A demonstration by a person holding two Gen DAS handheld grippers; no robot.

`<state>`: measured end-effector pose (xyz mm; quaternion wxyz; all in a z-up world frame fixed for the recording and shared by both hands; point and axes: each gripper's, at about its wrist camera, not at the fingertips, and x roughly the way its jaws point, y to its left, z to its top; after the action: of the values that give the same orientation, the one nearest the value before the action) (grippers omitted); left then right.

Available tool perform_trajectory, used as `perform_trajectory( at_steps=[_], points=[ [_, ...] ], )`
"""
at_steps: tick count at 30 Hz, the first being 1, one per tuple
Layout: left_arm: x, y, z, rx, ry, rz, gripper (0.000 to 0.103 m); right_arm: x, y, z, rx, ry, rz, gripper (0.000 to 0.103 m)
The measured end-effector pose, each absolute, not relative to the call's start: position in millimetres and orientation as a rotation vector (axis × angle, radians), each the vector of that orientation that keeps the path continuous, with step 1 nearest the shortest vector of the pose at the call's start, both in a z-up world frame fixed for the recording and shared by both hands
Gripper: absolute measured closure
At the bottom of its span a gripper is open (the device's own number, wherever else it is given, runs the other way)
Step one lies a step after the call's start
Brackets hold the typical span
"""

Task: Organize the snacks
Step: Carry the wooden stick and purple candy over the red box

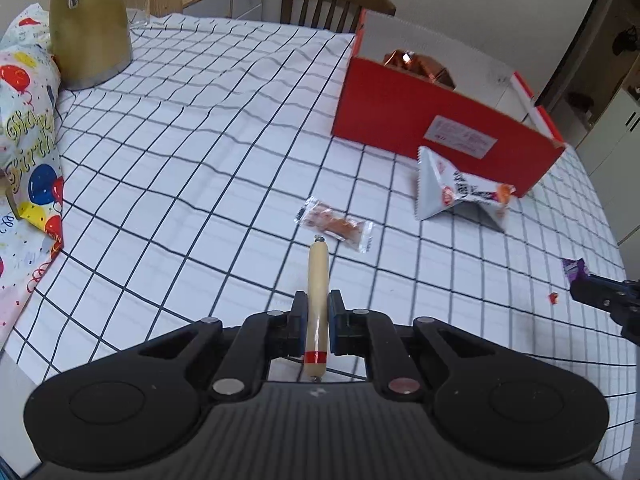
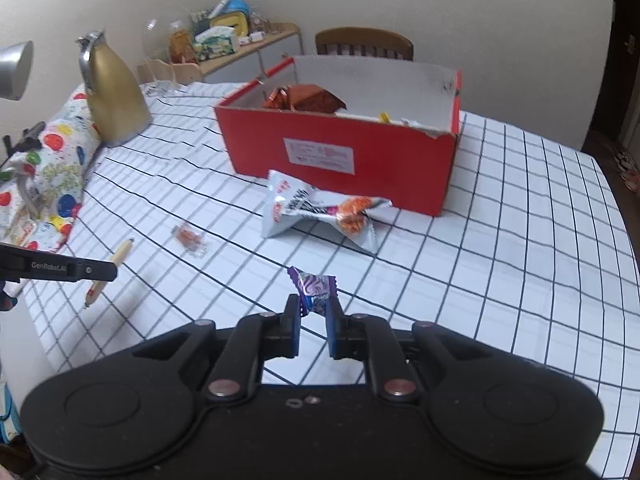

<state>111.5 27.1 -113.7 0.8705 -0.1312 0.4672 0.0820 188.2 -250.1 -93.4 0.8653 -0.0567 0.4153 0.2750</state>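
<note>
Two grippers, each clenched on one snack: left gripper grips one sausage stick, right gripper one purple candy. Before one red box lie one silver packet and one small wrapped snack.

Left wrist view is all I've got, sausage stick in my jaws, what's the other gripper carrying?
Observer: The right gripper is shut on a purple candy wrapper.
Operator: What's in the red box besides the copper bag?
Observer: The red box also holds a small yellow item by its near wall.
Operator: Anything behind the gold jug?
Observer: Behind the gold jug, a sideboard carries a tissue pack.
</note>
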Motion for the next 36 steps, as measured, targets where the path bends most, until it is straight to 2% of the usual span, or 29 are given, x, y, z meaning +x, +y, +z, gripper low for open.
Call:
perform_trajectory(
  at_steps=[10, 21, 36],
  points=[
    [129.4, 10.1, -65.2, -0.23, 0.885, 0.097, 0.093, 187.1, -245.9, -49.4, -0.116, 0.77, 0.603, 0.092],
    [207.3, 6.2, -28.1, -0.141, 0.805, -0.045, 0.094, 228.3, -226.5, -19.0, -0.121, 0.699, 0.514, 0.092],
    [323.5, -6.8, -25.8, -0.034, 0.813, -0.132, 0.093, 318.9, -204.1, -22.5, -0.101, 0.71, 0.374, 0.092]
  ],
)
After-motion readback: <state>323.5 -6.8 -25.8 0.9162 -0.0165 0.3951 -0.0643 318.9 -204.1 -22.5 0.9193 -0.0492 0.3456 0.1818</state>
